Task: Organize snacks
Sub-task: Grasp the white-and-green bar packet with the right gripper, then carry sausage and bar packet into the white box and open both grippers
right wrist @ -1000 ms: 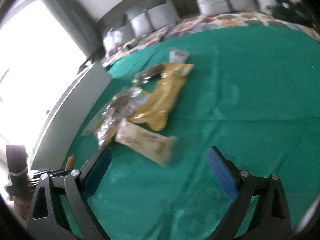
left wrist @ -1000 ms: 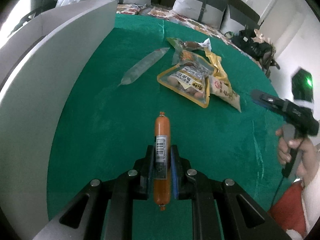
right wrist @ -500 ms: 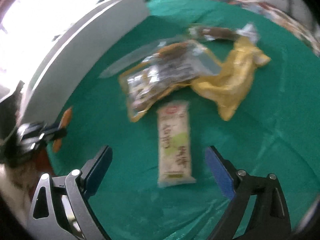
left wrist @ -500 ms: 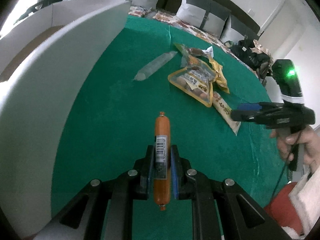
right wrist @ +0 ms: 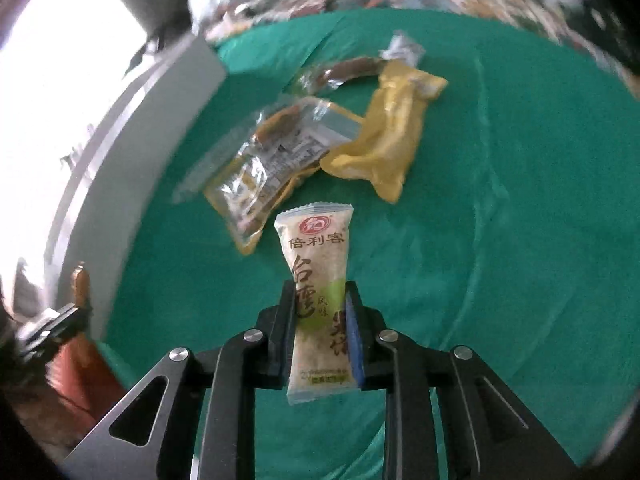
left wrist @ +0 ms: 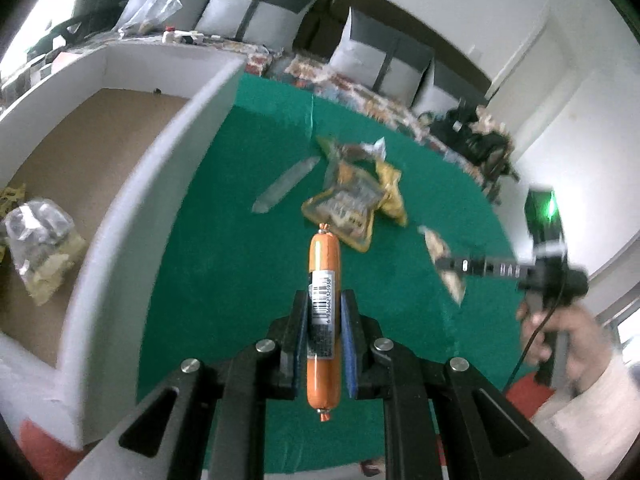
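1. We have the left gripper (left wrist: 324, 320) clamped on the orange sausage (left wrist: 324, 264), held above the green cloth (left wrist: 240, 272) just beside the white box (left wrist: 132, 216).
2. Our right gripper (right wrist: 320, 316) pinches the white rice-cracker pack (right wrist: 318, 264) around its middle, lifted over the cloth.
3. Done so far, we judge: a couple of bags (left wrist: 40, 236) already lie inside the box.
4. Left — both held snacks must go in, then the pile on the cloth: the clear-and-yellow pouch (right wrist: 276, 152), the yellow packet (right wrist: 384, 140), the brown snack stick (right wrist: 348, 70) and a clear tube (left wrist: 286, 186).
5. We reckon we are under halfway.
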Demonstrator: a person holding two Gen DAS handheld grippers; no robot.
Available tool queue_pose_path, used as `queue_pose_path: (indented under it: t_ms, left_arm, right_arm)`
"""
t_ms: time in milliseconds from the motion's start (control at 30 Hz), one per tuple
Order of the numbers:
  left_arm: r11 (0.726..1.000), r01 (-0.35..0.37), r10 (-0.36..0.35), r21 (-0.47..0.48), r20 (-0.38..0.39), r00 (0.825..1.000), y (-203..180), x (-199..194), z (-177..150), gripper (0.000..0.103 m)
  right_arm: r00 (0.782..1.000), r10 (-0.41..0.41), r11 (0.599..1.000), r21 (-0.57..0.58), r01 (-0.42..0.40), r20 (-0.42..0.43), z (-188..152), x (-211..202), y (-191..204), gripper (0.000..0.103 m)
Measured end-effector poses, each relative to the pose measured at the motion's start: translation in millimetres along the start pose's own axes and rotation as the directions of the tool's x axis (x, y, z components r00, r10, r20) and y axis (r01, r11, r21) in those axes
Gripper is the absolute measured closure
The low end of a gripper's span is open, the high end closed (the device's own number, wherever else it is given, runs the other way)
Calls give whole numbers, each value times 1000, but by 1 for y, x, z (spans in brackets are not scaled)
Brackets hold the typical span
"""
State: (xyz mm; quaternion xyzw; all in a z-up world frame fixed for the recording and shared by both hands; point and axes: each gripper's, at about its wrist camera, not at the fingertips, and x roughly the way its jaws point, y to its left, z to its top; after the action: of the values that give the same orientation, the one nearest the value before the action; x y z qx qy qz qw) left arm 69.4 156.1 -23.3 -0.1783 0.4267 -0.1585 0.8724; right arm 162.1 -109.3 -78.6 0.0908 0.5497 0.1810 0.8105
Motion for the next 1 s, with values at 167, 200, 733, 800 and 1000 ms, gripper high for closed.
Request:
queue_pose_path:
  t_ms: [167, 200, 733, 800, 1000]
  left_arm:
    - [998, -30, 36, -60, 114, 993, 39, -64, 32, 88]
    - [996, -55, 64, -71, 133, 989, 50, -75, 38, 88]
    - [887, -422, 430, -189, 4, 903, 186, -87, 45, 57]
    - [877, -441, 453, -193, 19, 891, 187, -89, 35, 24]
    - [921, -366, 379, -137, 93, 921, 141, -87, 27, 21]
  right_arm:
    - [993, 113, 993, -46, -112, 32, 13, -28, 49, 80]
    - [986, 159, 985, -77, -156, 41, 22, -32, 74, 80]
    - [946, 324, 904, -291, -313, -13, 55, 57, 333, 44]
    - [950, 313, 913, -278, -299, 7, 47, 58, 328, 43]
    - [978, 174, 921, -371, -120, 115, 15, 37, 249, 30]
